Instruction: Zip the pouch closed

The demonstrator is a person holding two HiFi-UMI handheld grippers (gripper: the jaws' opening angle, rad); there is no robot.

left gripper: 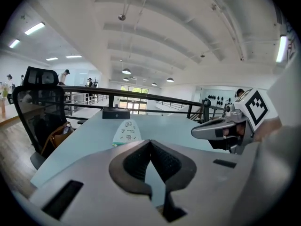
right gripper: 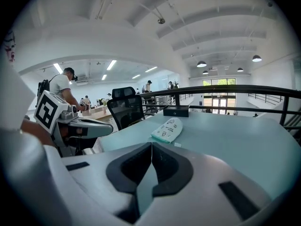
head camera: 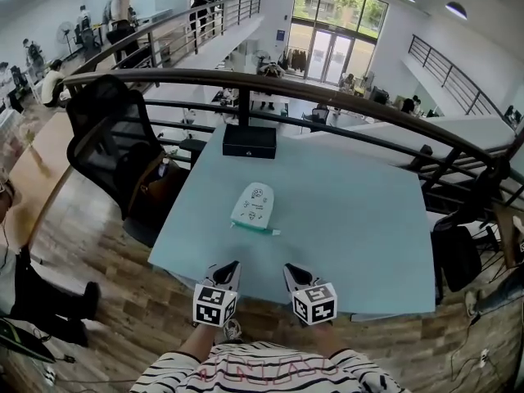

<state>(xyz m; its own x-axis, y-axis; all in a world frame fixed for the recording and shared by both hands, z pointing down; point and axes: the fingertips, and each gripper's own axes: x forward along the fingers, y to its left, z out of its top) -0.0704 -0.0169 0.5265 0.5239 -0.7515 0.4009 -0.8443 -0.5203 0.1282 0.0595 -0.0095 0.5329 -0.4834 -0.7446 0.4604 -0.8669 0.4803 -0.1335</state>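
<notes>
A white pouch (head camera: 253, 205) with small printed figures and a green edge lies flat on the pale green table (head camera: 360, 228), a little left of its middle. The left gripper view shows the pouch (left gripper: 127, 132) beyond the jaws, the right gripper view shows the pouch (right gripper: 168, 129) ahead too. My left gripper (head camera: 228, 268) and right gripper (head camera: 291, 273) hover side by side over the table's near edge, short of the pouch. Both are shut with nothing between their jaws. Seen from the left gripper view, the right gripper (left gripper: 197, 132) hangs at the right; the left gripper (right gripper: 109, 128) shows in the right gripper view.
A black box (head camera: 249, 140) stands at the table's far edge, against a dark curved railing (head camera: 327, 97). A black office chair (head camera: 110, 137) with a brown bag (head camera: 155, 182) sits left of the table. Another bag (head camera: 457, 256) lies on the floor at the right.
</notes>
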